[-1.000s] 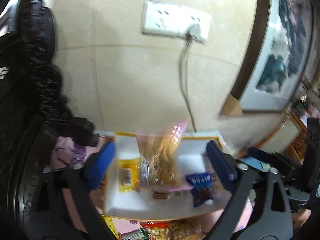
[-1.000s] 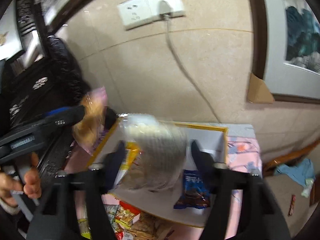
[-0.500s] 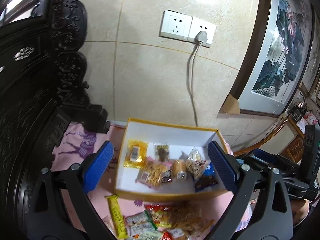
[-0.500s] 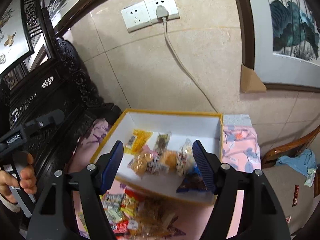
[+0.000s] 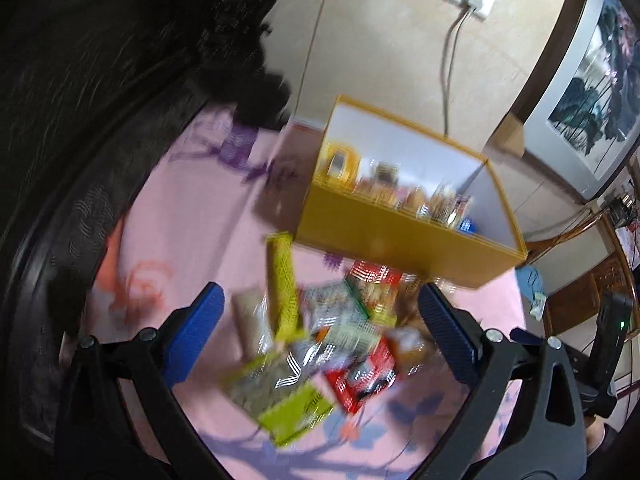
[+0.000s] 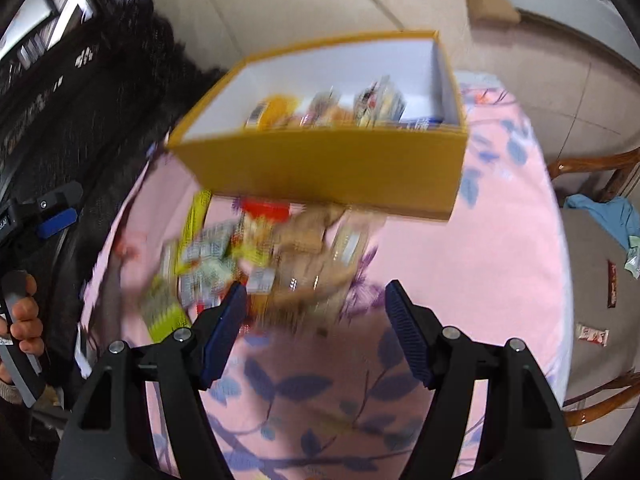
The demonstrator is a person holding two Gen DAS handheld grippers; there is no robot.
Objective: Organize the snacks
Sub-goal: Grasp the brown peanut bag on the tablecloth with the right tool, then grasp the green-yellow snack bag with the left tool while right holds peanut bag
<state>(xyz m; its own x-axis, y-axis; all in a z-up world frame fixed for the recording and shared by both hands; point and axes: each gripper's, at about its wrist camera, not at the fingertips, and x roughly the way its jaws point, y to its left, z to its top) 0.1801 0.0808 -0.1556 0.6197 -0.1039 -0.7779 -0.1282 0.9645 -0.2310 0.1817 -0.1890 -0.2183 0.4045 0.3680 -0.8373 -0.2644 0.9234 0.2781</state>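
A yellow box (image 5: 404,240) with white inner walls stands on the pink flowered cloth (image 5: 184,240) and holds several snack packets. In front of it lies a blurred pile of loose snacks (image 5: 320,336), among them a long yellow-green bar (image 5: 282,276) and a red packet (image 5: 360,384). My left gripper (image 5: 320,300) hangs open above the pile with nothing held. In the right wrist view the box (image 6: 320,168) sits beyond the pile (image 6: 264,264), and my right gripper (image 6: 314,292) is open over the pile's near edge, empty.
A dark carved wooden cabinet (image 5: 100,80) borders the table on the left. A wall with a socket and cable (image 5: 452,60) rises behind the box. A wooden chair (image 6: 592,184) with blue cloth stands to the right. A person's hand (image 6: 24,320) holds the other gripper.
Both grippers let their snack bags fall into the box, then drew back and sank toward the loose pile in front of it. Both now stand open and empty.
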